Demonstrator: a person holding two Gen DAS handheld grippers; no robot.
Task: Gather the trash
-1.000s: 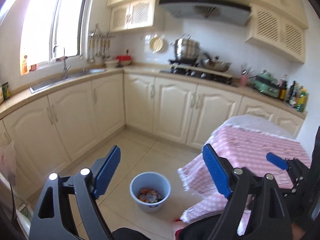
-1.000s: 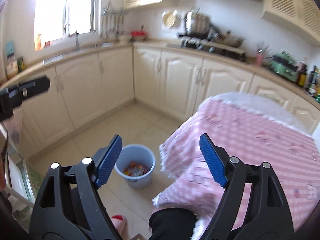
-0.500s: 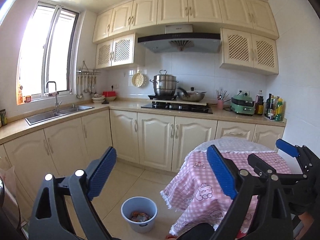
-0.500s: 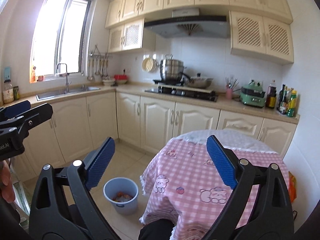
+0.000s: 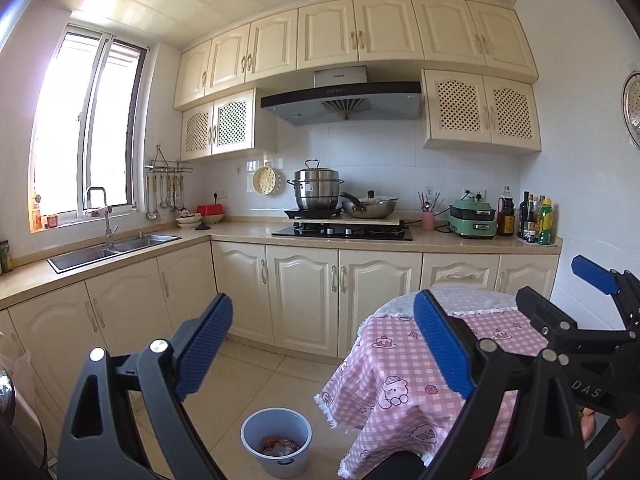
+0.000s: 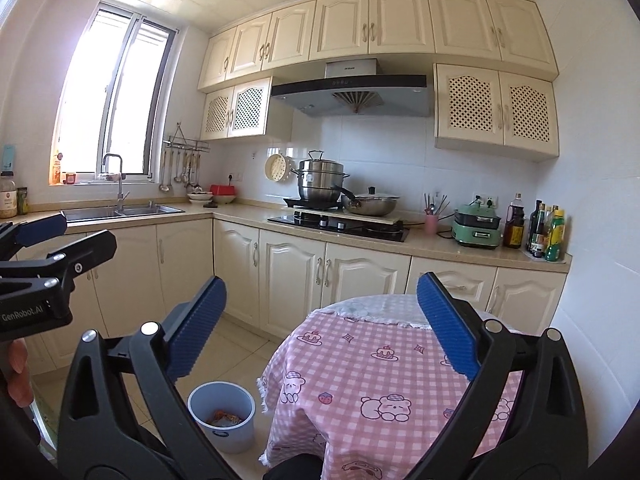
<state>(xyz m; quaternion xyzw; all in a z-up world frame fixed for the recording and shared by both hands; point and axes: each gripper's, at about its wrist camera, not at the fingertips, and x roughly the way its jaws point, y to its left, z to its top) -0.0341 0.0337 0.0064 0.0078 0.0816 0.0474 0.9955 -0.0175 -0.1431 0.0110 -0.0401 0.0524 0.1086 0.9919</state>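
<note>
A blue-grey bin [image 5: 276, 466] stands on the tiled floor beside the round table, with colourful wrappers [image 5: 280, 446] lying in it. My left gripper [image 5: 322, 300] is held high above the floor, pointing at the kitchen cabinets, open and empty. My right gripper [image 6: 322, 280] hangs over the near edge of the table [image 6: 360, 360]. Its jaws are opening and nothing is between them. The bin [image 6: 228, 440] and its wrappers [image 6: 224, 416] sit low and left of that gripper. The pink checked cloth shows no loose trash on it.
L-shaped cream cabinets [image 5: 304, 296] with a counter, sink [image 5: 112, 248] and stove [image 5: 344, 232] fill the back. A green appliance [image 6: 476, 230] and bottles [image 6: 548, 236] stand at the counter's right end. A hand [image 6: 16, 372] holds the left gripper at the left edge.
Both grippers have risen and tilted up from the floor toward the cabinets. The bin has dropped to the bottom of both views. The right jaws stand a little wider.
</note>
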